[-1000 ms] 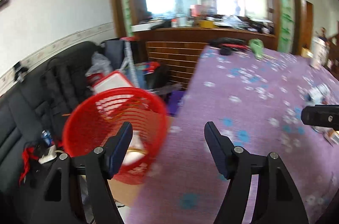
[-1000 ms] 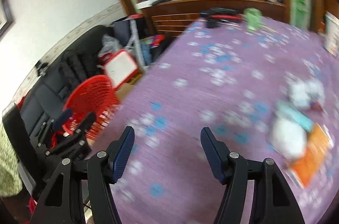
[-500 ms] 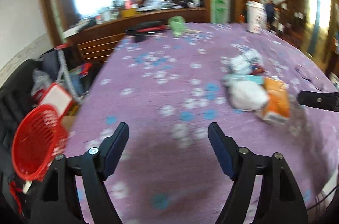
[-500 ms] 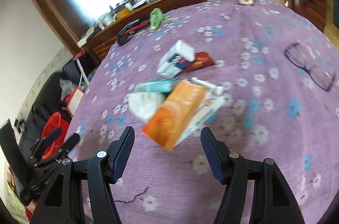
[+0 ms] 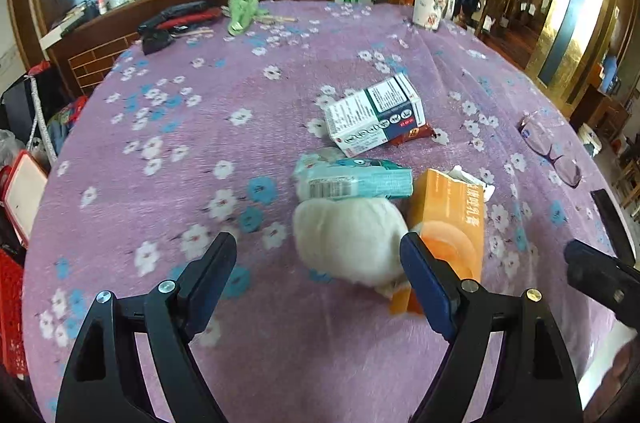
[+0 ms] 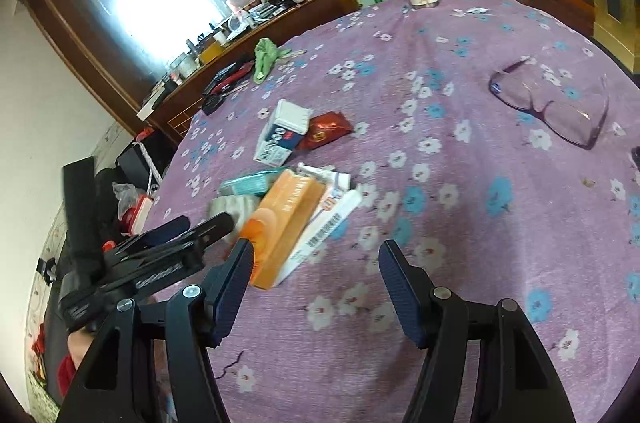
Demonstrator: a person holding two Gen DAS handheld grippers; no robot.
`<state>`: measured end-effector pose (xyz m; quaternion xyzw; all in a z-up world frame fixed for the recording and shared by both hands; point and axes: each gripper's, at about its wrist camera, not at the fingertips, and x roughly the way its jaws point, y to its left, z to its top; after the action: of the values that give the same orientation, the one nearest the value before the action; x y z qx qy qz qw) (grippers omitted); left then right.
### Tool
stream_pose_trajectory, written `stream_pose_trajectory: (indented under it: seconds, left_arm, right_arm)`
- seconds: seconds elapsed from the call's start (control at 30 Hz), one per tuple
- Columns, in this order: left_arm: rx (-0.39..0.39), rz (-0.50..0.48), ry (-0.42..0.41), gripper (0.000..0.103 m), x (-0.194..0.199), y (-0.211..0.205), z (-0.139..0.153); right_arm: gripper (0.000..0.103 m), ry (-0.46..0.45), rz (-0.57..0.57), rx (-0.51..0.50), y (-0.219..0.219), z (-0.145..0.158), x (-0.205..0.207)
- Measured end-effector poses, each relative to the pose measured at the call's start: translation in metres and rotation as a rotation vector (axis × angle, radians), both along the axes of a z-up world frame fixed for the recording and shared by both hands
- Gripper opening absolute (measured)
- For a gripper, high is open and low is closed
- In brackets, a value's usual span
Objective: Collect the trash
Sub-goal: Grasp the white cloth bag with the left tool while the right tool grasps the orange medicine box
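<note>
Your left gripper [image 5: 318, 263], jaws just opening wide and empty, hangs over the white wad [image 5: 348, 239] beside the orange box [image 5: 448, 227]. Your right gripper [image 6: 316, 271] gapes empty just beside that box.

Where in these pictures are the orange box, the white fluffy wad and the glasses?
orange box [image 6: 286, 219], right wrist view, on its orange top face.
white fluffy wad [image 5: 346, 239], left wrist view, at the middle of the wad.
glasses [image 6: 570, 117], right wrist view, on the nearer lens.
</note>
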<state>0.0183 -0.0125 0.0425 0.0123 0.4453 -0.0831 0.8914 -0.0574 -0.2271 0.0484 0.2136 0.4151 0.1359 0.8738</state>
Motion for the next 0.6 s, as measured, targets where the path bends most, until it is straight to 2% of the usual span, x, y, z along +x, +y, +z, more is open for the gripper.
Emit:
stream_pose_trajectory:
  seconds: [0.07, 0.13, 0.2, 0.23, 0.27, 0.3, 0.4, 0.6]
  left_arm:
    - [-0.005, 0.005, 0.007, 0.082, 0.008, -0.004, -0.005]
    - [-0.039, 0.003, 0.02, 0.077, 0.013, -0.004, -0.01]
    - [-0.07, -0.009, 0.033, 0.064, 0.015, -0.002, -0.012]
    - [-0.085, -0.019, 0.035, 0.061, 0.014, -0.001, -0.012]
    - [-0.093, -0.029, 0.034, 0.052, 0.013, 0.0, -0.012]
    - [-0.096, -0.045, 0.032, 0.049, 0.01, -0.001, -0.012]
    - [-0.085, -0.062, 0.012, 0.041, 0.002, 0.0, -0.012]
    - [-0.102, -0.065, -0.002, 0.035, -0.01, 0.015, -0.011]
  right_arm:
    - [0.069, 0.004, -0.004, 0.003, -0.003, -0.002, 0.0]
    - [0.069, 0.009, -0.003, 0.003, -0.004, -0.003, 0.001]
    - [0.069, 0.014, 0.003, 0.001, -0.002, -0.004, 0.003]
    - [0.069, 0.015, 0.006, -0.003, 0.0, -0.005, 0.003]
    - [0.069, 0.017, 0.009, -0.006, 0.002, -0.005, 0.005]
    - [0.069, 0.019, 0.01, -0.008, 0.004, -0.006, 0.006]
    - [0.07, 0.031, 0.021, -0.016, 0.013, -0.009, 0.01]
    - [0.071, 0.043, 0.034, -0.043, 0.03, -0.013, 0.017]
